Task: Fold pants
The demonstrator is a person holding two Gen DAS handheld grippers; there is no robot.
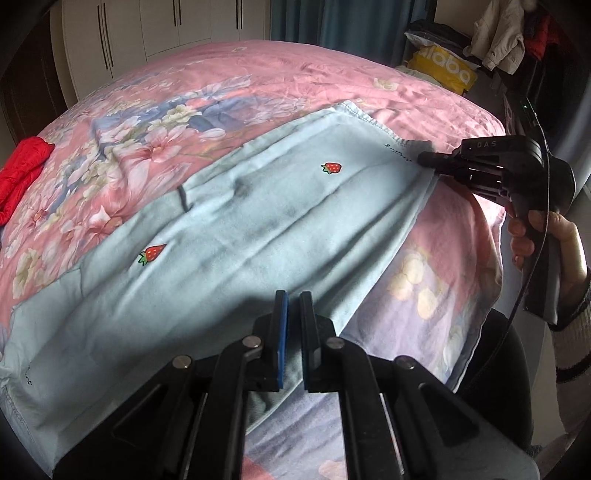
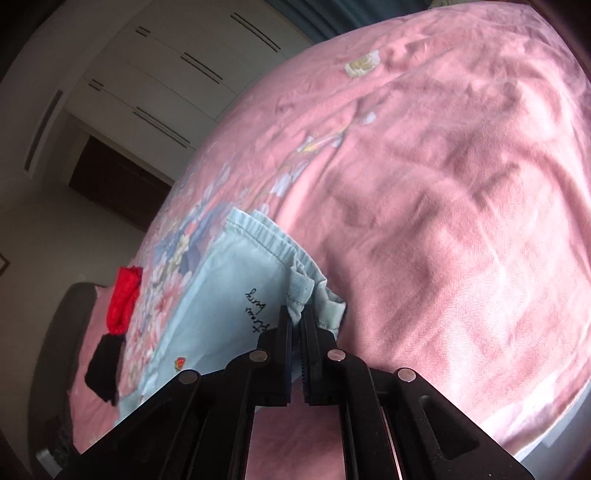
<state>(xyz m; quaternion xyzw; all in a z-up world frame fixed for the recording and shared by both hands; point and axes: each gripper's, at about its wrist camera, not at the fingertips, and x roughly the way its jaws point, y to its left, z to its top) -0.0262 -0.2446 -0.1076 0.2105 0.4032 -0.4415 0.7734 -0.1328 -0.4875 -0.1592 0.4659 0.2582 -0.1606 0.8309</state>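
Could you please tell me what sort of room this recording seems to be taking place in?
Most likely a bedroom: a bed with a pink floral cover fills the view, a white wardrobe stands behind it, and coats hang by the curtain.

I see light blue pants [image 1: 258, 221] with strawberry prints spread across a pink floral bedspread [image 1: 258, 70]. At bottom centre my left gripper [image 1: 294, 306] pinches their near edge; at right, my right gripper [image 1: 428, 158] clamps their waistband corner.
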